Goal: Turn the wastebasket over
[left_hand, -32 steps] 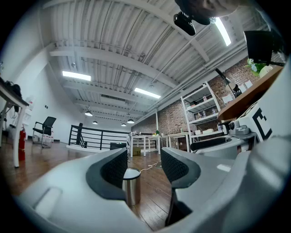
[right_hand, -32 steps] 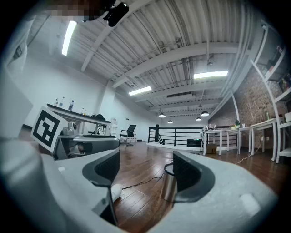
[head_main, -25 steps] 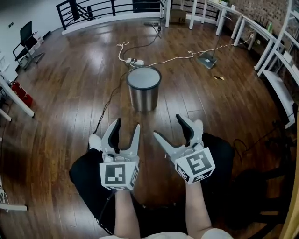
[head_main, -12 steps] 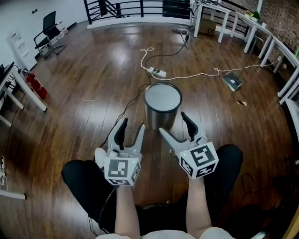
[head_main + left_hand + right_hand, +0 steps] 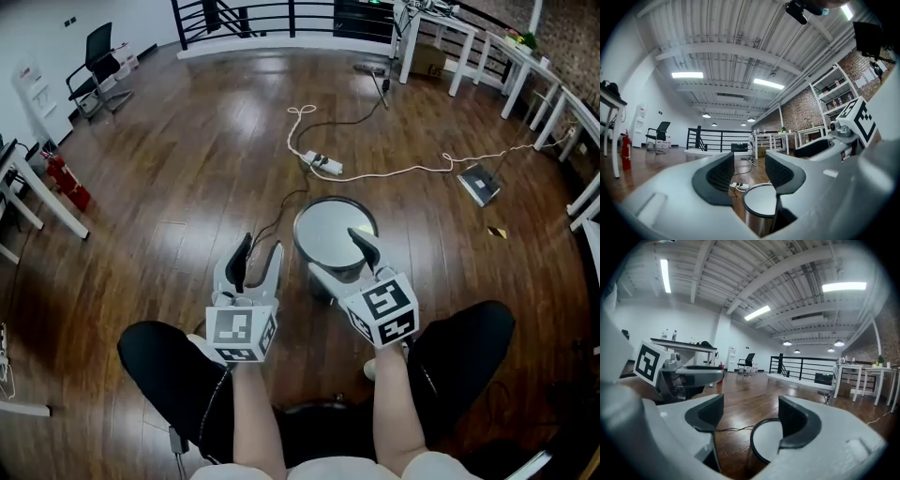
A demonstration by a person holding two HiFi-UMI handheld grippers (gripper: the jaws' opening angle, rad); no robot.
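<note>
The wastebasket (image 5: 330, 228) is a metal cylinder standing on the wood floor, its top face a flat pale grey disc with a dark rim. My right gripper (image 5: 336, 255) is open, with one finger over the disc and the other just left of the basket's wall; neither pad presses on it. In the right gripper view the wastebasket (image 5: 766, 442) lies low between the jaws of the right gripper (image 5: 752, 417). My left gripper (image 5: 261, 251) hovers left of the basket, its jaws closing on nothing. From the left gripper (image 5: 750, 174), the wastebasket (image 5: 761, 210) shows just ahead and below.
A white power strip (image 5: 324, 165) with white cable lies beyond the basket, and a black cable (image 5: 269, 225) runs toward it. A flat grey device (image 5: 479, 184) sits far right. White tables (image 5: 553, 94), a chair (image 5: 94, 64) and a railing (image 5: 272, 14) ring the room. The person's dark legs (image 5: 173, 361) are below.
Both grippers moved forward to the wastebasket. The right one now reaches over its top, and the left one has come alongside it with its jaws slightly narrower.
</note>
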